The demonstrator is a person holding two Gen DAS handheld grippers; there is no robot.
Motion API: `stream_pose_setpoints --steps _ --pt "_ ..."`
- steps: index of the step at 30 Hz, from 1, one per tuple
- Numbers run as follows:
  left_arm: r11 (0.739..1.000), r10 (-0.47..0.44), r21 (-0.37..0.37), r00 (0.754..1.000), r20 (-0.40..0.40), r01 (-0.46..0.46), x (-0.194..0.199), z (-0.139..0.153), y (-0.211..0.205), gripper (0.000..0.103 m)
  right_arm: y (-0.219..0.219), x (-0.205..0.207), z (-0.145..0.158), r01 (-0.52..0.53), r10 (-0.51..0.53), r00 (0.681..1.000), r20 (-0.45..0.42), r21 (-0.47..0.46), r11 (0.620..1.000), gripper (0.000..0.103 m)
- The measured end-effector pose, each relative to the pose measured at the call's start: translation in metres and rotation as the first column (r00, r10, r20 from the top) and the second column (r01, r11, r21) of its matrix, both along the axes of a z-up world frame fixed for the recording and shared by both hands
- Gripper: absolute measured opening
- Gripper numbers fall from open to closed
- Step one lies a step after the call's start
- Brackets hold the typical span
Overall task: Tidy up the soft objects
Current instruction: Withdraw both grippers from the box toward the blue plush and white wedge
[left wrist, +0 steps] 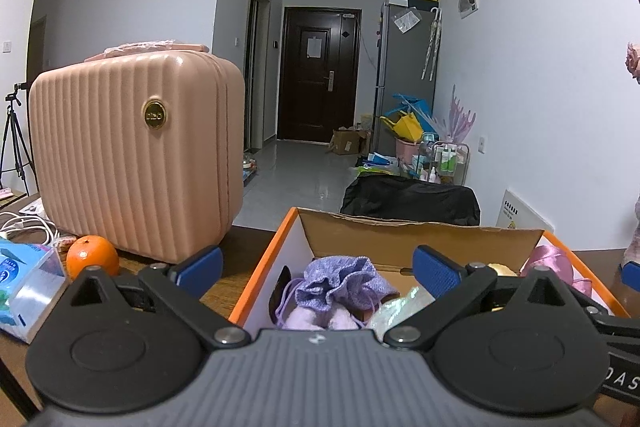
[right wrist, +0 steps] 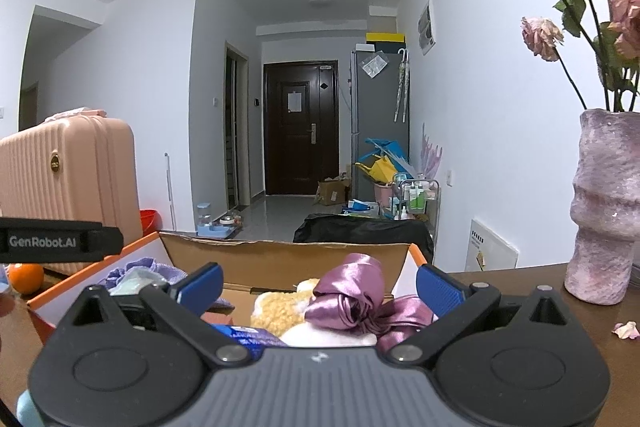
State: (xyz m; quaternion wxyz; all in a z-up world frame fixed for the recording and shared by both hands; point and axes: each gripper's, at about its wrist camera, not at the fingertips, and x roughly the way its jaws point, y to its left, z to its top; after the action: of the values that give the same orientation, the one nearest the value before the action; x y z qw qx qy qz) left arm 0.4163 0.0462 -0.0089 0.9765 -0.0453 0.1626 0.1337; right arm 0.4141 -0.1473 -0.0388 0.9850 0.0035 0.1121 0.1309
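Dark wooden tabletop (right wrist: 520, 299) fills the lower part of both wrist views, with a white-walled hallway running back behind it. Nearest the lens in the left view, the left gripper (left wrist: 318, 269) stands with its blue pads spread as wide as they go and nothing between them; the right gripper (right wrist: 318, 285) in its own view is just as wide and equally empty. Just past both sets of fingers sits an orange-rimmed cardboard box (left wrist: 260, 279), open at the top, holding the soft things. At lower centre of the left view lies a lilac knitted drawstring pouch (left wrist: 340, 281), bunched and floppy. At lower centre of the right view a shiny mauve satin bow (right wrist: 352, 299) rests on a cream plush toy (right wrist: 280, 307). All of these look light and limp; I would judge the satin slippery, best pinched at its knotted middle, the pouch best taken at its gathered neck, and the plush squeezed across its bulk. None looks fragile. Left of the box in the left view an orange (left wrist: 93, 255) sits beside a blue tissue pack (left wrist: 24, 283), with a ribbed pink suitcase (left wrist: 136, 155) standing behind them. At far right of the right view a pink textured vase (right wrist: 606, 207) holds wilted roses (right wrist: 540, 35), one fallen petal (right wrist: 626, 330) on the table near it. Beyond, a black bag (left wrist: 412, 199) lies on the floor, and a dark door (left wrist: 320, 75) closes the corridor.
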Motion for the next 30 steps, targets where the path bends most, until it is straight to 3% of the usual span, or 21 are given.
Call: stream_pose_setpoints --steps 30 --pt "1.0 -0.03 0.005 0.999 -0.026 0.03 -0.09 -0.008 -0.008 0.103 -0.021 -0.099 -0.005 0.015 -0.015 1.0 0.004 -0.017 1.0 0.103"
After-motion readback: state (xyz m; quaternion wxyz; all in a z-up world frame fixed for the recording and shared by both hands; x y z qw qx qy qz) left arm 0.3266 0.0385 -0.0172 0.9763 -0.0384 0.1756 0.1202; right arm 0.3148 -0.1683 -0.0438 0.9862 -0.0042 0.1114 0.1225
